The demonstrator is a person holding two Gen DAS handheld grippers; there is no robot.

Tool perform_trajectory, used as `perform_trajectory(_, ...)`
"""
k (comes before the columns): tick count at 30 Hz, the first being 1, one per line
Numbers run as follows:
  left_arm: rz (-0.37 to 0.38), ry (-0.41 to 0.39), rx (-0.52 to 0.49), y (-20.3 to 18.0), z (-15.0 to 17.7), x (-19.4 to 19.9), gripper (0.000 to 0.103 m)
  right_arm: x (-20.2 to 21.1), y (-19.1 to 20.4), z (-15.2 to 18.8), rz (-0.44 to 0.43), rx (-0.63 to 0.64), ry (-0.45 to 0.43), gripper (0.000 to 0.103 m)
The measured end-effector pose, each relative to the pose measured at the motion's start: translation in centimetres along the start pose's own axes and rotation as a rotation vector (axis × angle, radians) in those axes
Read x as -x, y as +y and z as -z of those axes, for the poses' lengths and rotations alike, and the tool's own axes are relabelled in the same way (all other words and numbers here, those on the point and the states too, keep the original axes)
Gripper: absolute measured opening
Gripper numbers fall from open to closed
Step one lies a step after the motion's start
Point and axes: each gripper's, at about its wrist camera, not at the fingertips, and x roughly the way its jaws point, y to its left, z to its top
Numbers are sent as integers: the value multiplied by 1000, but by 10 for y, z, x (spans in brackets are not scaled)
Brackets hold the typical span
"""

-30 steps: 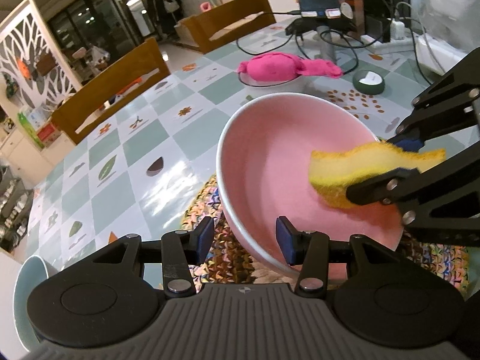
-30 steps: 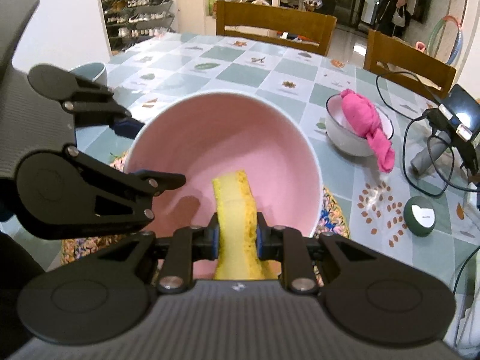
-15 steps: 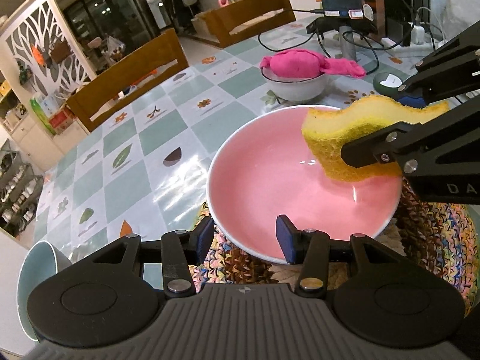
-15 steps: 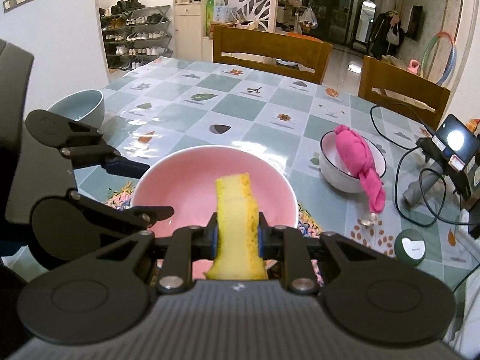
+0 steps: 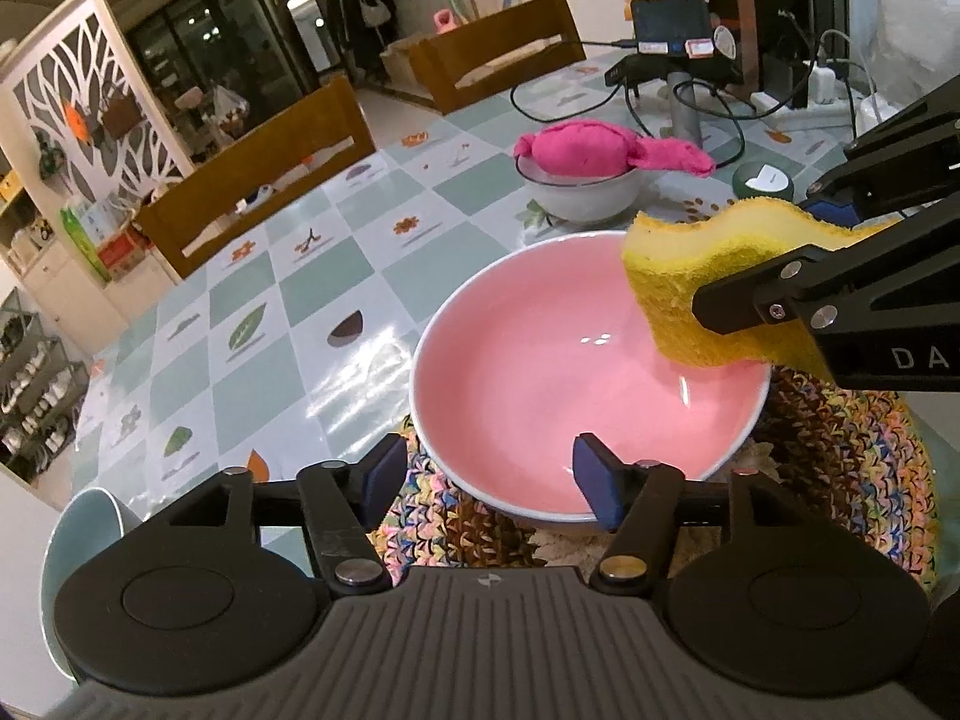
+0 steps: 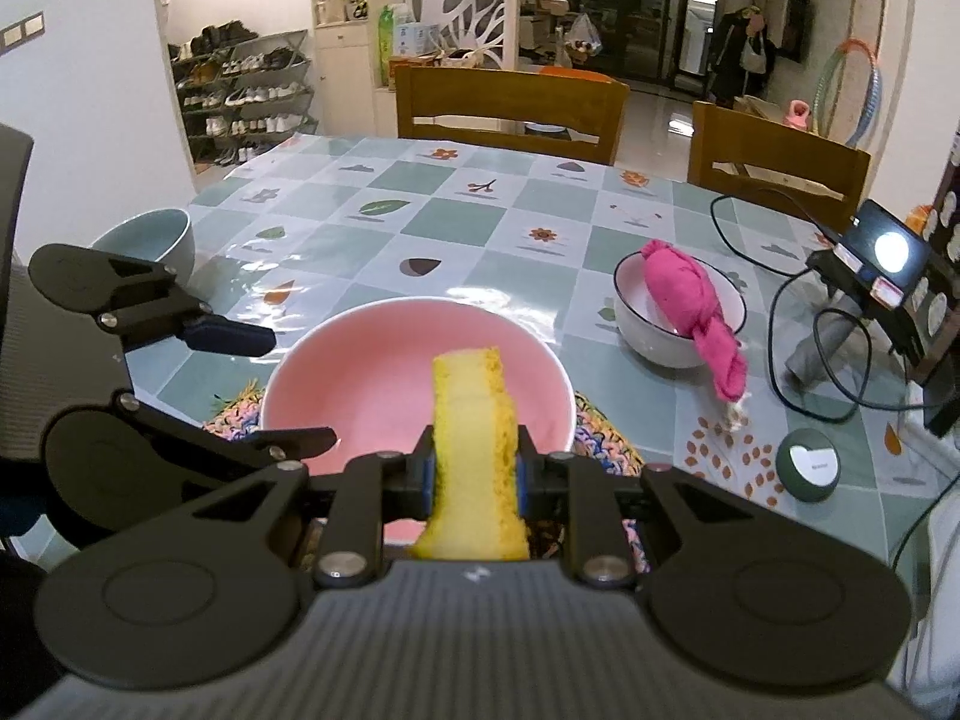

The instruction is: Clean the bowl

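A pink bowl (image 5: 540,384) (image 6: 372,372) rests level on a woven mat (image 5: 840,456). My left gripper (image 5: 489,477) (image 6: 300,387) straddles the bowl's near rim. Its jaws are opening, with one blue pad outside the wall and one inside, and neither presses on it. My right gripper (image 6: 474,474) (image 5: 756,258) is shut on a yellow sponge (image 6: 474,414) (image 5: 684,282), squeezing its middle. The sponge hangs over the bowl's right rim in the left wrist view. Whether it touches the bowl I cannot tell.
A white bowl with a pink cloth (image 5: 576,180) (image 6: 678,312) stands beyond the pink bowl. A pale blue bowl (image 5: 78,546) (image 6: 150,240) sits at the table's left edge. A green round gadget (image 6: 807,465), cables and a device on a stand crowd the right. Wooden chairs line the far side.
The bowl, held tilted up by my left gripper a second ago, now lies flat on the mat. The left jaws have widened. The sponge has come up out of the bowl.
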Motion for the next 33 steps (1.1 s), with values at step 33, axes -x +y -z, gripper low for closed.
perform_trajectory(33,135,-96,-187,-51,-6,29,83,45,-28,31,115,-148,-19,24)
